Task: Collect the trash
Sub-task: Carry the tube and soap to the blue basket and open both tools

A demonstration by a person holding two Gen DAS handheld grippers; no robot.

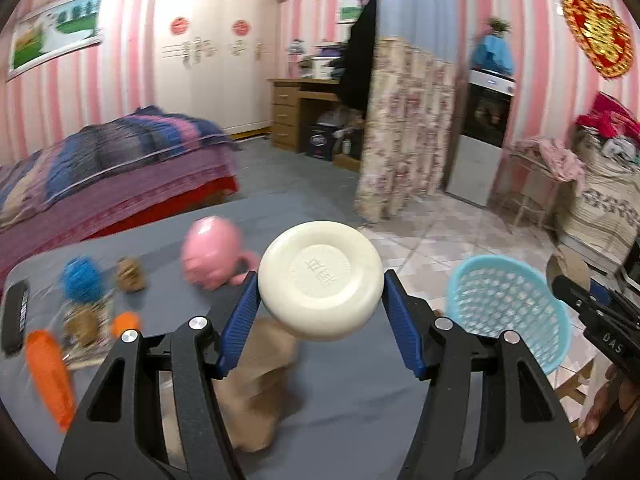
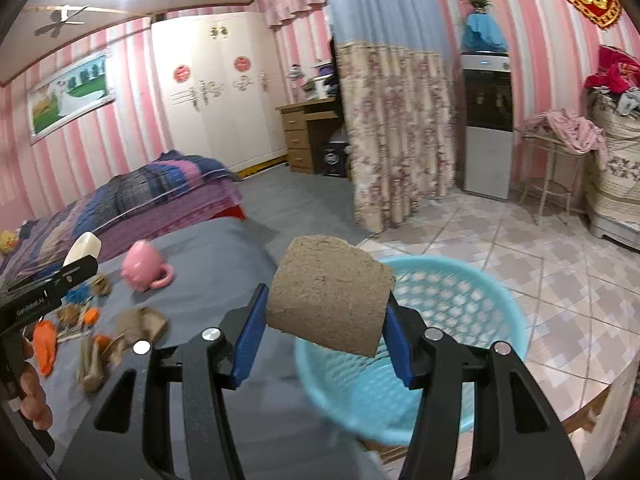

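My left gripper [image 1: 320, 300] is shut on a round cream-white bowl [image 1: 320, 280], held above the grey table [image 1: 352, 400] with its base facing the camera. My right gripper [image 2: 324, 316] is shut on a brown cardboard tube [image 2: 330, 294], held over the near rim of a light blue mesh basket [image 2: 460, 320]. The basket also shows at the right in the left wrist view [image 1: 508, 308]. Crumpled brown paper [image 1: 256, 380] lies under the left gripper. More brown scraps [image 2: 136, 328] lie on the table at the left.
A pink mug [image 1: 212, 252] lies on its side at the table's far end. A blue ball [image 1: 82, 278], orange pieces [image 1: 50, 372] and a black remote [image 1: 16, 316] sit at the left. A bed [image 1: 100, 168] stands beyond; tiled floor [image 2: 540, 260] lies to the right.
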